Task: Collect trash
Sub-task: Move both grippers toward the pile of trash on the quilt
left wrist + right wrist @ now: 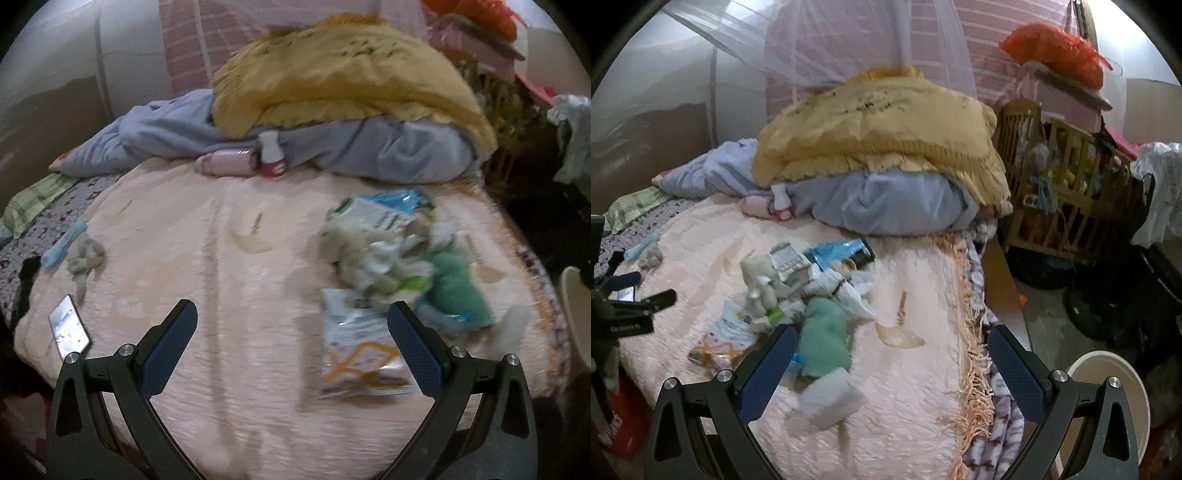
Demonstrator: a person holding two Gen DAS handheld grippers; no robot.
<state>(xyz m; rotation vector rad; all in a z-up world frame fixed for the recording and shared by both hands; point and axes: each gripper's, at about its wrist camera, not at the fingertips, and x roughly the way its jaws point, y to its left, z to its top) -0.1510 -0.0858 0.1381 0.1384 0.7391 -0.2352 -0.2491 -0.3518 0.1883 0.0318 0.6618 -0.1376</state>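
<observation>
Both jaws are seen spread wide with nothing between them. The left gripper [291, 314] is held over the near edge of the bed [192, 236], above bare pink cover; the right gripper [892, 339] is held over the bed's right edge, where an orange fringe [964, 369] hangs.

Just beyond that edge, on the floor, a cream bucket [1108, 365] is seen; its inside is mostly hidden by the right finger, and its contents cannot be told.

The trash pile [384, 258] is heaped on the cover toward the right edge. It lies just ahead of the left gripper's right finger, whose tip overlaps an orange-and-white wrapper [358, 350] at the pile's near end. In the right view the pile is found ahead and left of the left finger, with a white crumpled piece [831, 395] nearest and a green cloth [823, 339] behind it. A blue packet [842, 254] lies at the far end.

Near the left edge a phone [69, 326] is seen. Further off, a small bottle [272, 155] stands against blue and yellow bedding [347, 81].
</observation>
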